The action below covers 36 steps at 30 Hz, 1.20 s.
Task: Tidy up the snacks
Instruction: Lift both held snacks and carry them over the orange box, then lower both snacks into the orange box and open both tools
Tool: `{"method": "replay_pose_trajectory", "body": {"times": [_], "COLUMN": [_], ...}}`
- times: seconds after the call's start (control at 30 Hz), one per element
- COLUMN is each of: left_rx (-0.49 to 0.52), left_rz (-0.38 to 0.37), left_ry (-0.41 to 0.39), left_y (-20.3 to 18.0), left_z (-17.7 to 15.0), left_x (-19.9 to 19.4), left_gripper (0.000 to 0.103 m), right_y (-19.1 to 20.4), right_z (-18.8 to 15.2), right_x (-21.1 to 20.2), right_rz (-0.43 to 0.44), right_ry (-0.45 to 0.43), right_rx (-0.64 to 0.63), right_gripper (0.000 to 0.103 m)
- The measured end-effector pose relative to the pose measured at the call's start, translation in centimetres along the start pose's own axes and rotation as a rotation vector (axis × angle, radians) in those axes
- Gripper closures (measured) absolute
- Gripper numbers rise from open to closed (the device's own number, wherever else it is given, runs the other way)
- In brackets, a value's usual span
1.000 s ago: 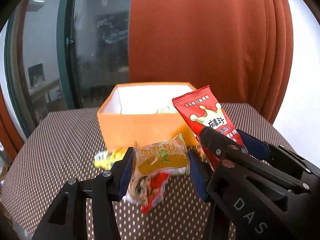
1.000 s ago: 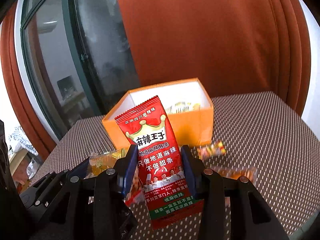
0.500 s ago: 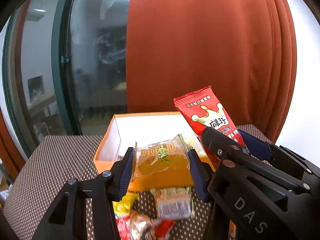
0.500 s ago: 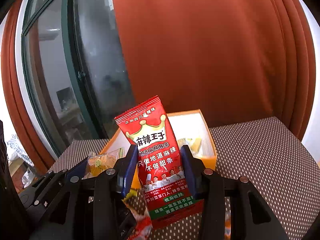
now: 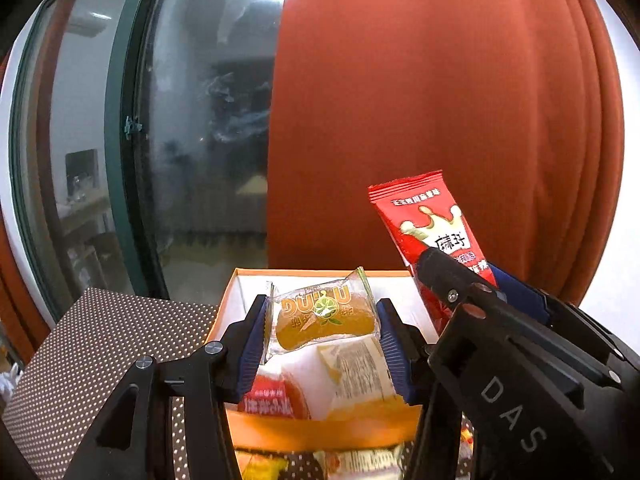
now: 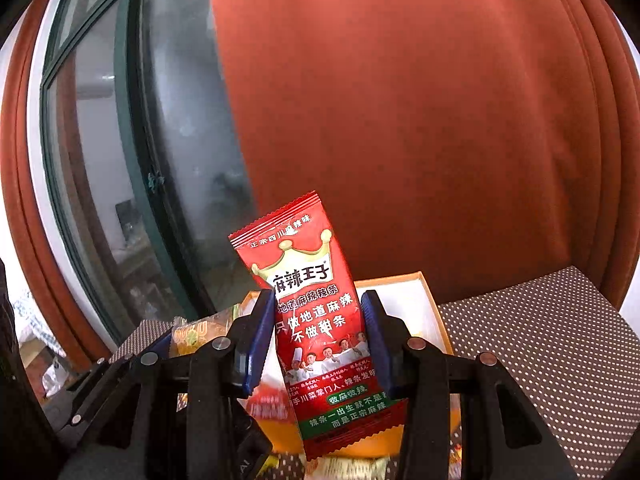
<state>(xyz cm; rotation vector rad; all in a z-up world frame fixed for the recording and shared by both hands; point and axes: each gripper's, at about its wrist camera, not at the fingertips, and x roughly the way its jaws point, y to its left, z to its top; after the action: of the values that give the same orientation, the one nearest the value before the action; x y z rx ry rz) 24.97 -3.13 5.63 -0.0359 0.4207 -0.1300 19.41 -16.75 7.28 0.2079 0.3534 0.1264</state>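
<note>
My left gripper (image 5: 322,320) is shut on a clear packet with an orange cake (image 5: 324,314), held over the open orange box (image 5: 320,432). Inside the box lie a red-labelled snack (image 5: 272,400) and a pale wrapped snack (image 5: 356,372). My right gripper (image 6: 320,336) is shut on a tall red spicy-strip packet (image 6: 316,308), upright above the same orange box (image 6: 426,288). In the left wrist view the right gripper (image 5: 460,276) and its red packet (image 5: 428,224) stand at the right. The orange cake packet (image 6: 200,334) shows at the left of the right wrist view.
The box rests on a brown dotted tablecloth (image 5: 92,344), also seen at the right as the tablecloth (image 6: 552,328). More loose snacks (image 5: 352,464) lie in front of the box. A red curtain (image 5: 440,100) and a dark window (image 5: 208,120) stand behind the table.
Both grippers have moved forward and up with their packets, from in front of the box to above it. The loose snacks on the cloth have dropped to the bottom edge.
</note>
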Motion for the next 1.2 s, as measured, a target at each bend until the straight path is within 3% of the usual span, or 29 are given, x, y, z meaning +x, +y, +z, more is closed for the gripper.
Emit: {"method": "replay_pose_trajectory", "body": {"times": [0.17,0.33,0.57,0.67,0.87,1.2], "left_rx": [0.018,0.008,-0.009,-0.011,0.029,-0.067], "left_rz": [0.006,0.004,0.018,0.054,0.083,0.105], "left_ry": [0.013,0.070,0.214,0.260,0.267,0.353], "left_y": [0.2,0.6,1.7,2.4,3.2,7.2], "left_z": [0.1,-0.8,-2.8,-3.0,-2.8,-3.1], "left_x": [3.7,7.6,11.5,12.3,12.3,13.4], "left_gripper": [0.048,0.048,0.043,0.035,0.018,0.018], "right_y": [-1.2,-1.8,-2.2,-1.8,-1.0,2.1], "right_z": [-0.2,-0.7,-2.6,-3.2,-3.7,-4.0], "right_x": [3.3,6.9,10.9,11.6,12.0,14.7], "right_rz": [-0.019,-0.076,-0.110,-0.110,-0.065,-0.012], "right_ry": [0.003,0.029,0.134,0.155,0.179,0.262], "right_rx": [0.029,-0.027,-0.044,-0.056,-0.035,-0.017], "right_gripper": [0.056,0.056,0.056,0.056,0.056,0.056]}}
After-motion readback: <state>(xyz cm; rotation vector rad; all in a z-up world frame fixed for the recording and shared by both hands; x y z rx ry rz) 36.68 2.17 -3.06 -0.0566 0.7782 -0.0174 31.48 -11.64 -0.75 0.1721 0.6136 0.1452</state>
